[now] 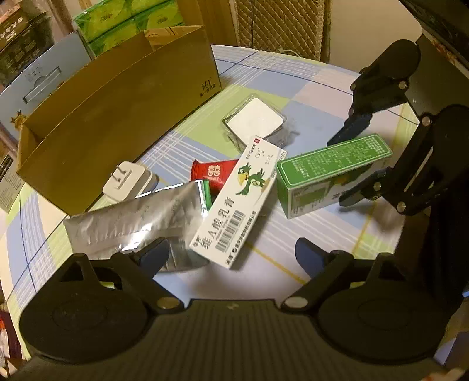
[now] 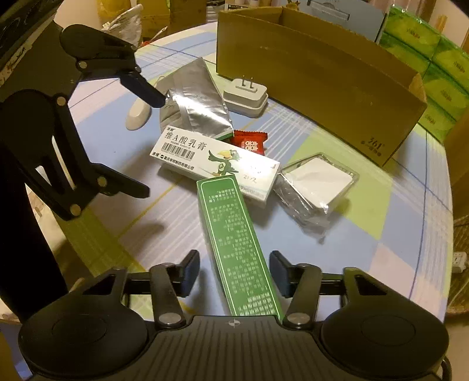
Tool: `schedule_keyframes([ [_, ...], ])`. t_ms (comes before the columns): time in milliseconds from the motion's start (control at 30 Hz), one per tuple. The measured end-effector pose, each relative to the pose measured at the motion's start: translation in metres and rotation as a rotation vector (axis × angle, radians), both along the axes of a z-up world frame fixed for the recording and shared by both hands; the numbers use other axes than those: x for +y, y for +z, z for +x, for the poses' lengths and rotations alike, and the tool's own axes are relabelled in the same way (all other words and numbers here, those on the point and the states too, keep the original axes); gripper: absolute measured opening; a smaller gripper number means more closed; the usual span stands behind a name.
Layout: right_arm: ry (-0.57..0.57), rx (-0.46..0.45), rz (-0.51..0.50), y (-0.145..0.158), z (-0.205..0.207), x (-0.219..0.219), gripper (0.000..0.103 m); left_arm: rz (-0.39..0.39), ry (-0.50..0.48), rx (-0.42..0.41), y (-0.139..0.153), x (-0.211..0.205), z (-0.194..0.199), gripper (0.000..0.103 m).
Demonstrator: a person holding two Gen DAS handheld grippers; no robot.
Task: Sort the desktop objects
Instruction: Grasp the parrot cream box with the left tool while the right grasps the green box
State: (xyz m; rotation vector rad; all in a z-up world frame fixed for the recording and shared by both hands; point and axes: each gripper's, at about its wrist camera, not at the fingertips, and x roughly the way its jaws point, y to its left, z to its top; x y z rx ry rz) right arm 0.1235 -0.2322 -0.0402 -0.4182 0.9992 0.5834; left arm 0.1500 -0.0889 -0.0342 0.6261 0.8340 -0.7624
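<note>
A green carton [image 2: 237, 249] lies lengthwise between the fingers of my right gripper [image 2: 234, 268]. A sliver of tablecloth shows beside its left pad, so the jaws stand open around it. The left wrist view shows the same right gripper [image 1: 340, 173] straddling the green carton [image 1: 334, 173]. My left gripper [image 1: 233, 258] is wide open over the near end of a white parrot-printed box [image 1: 234, 205] and a silver foil pouch [image 1: 132, 222]. In the right wrist view, one fingertip [image 2: 155, 99] of the left gripper touches the foil pouch [image 2: 196, 96].
An open brown cardboard box [image 1: 117, 117] stands at the back of the checked table [image 1: 293, 85]. A white plug adapter [image 1: 129, 181], a red candy [image 1: 214, 173], a plastic-wrapped white square [image 1: 255, 120] and a white oval object [image 2: 137, 114] lie around. Green tissue packs [image 1: 129, 20] sit behind.
</note>
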Motion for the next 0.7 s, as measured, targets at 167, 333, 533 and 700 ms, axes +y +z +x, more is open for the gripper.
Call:
schedule_keyframes([
  [167, -0.013, 0.013, -0.004, -0.001, 0.002, 0.002, 0.027, -0.003, -0.027, 0.006, -0.005, -0.008, 0.009, 0.085],
  [333, -0.082, 0.032, 0.009, 0.002, 0.0, -0.006, 0.027, -0.001, -0.049, 0.003, -0.009, -0.017, 0.015, 0.077],
  [533, -0.221, 0.048, 0.052, 0.007, 0.002, -0.026, 0.027, 0.0, -0.06, 0.028, -0.014, -0.028, 0.016, 0.058],
  [700, -0.303, 0.054, 0.075, 0.01, 0.005, -0.04, 0.027, 0.039, -0.091, 0.029, -0.022, -0.042, 0.009, 0.046],
])
